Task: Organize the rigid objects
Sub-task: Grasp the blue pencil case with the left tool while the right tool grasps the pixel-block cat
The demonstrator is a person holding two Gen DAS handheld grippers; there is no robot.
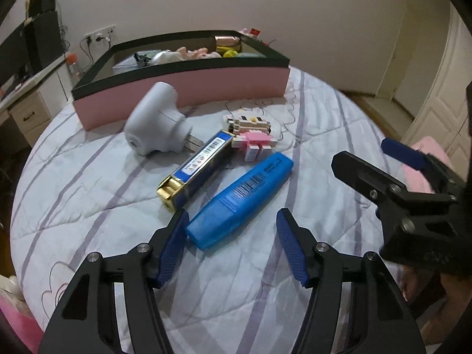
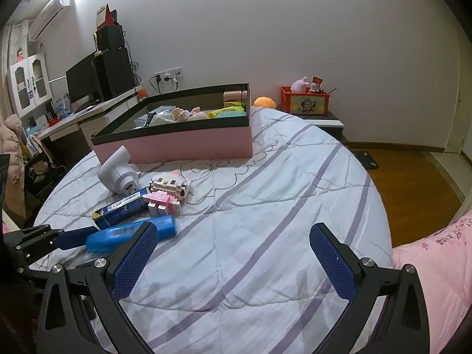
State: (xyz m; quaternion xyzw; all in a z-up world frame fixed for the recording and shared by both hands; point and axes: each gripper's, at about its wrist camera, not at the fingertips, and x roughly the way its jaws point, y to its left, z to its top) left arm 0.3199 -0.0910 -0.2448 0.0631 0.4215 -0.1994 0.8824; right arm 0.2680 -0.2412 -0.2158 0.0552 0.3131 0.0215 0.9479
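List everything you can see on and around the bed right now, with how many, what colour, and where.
Blue case: one, blue, on the bedspread, nearest the left tool.
Battery pack: one, blue and gold, beside the blue case.
Block figure: one, white and pink, behind the battery pack.
Grey device: one, pale grey, in front of the box.
Box: one, pink with dark rim, at the far side of the bed, holding assorted items.
Bedspread: one, white with lilac stripes.
Crate: one, orange, on the bedside stand.
Monitor: one, black, on the desk.
Left tool: one, open, blue pads.
Right tool: one, open, empty.
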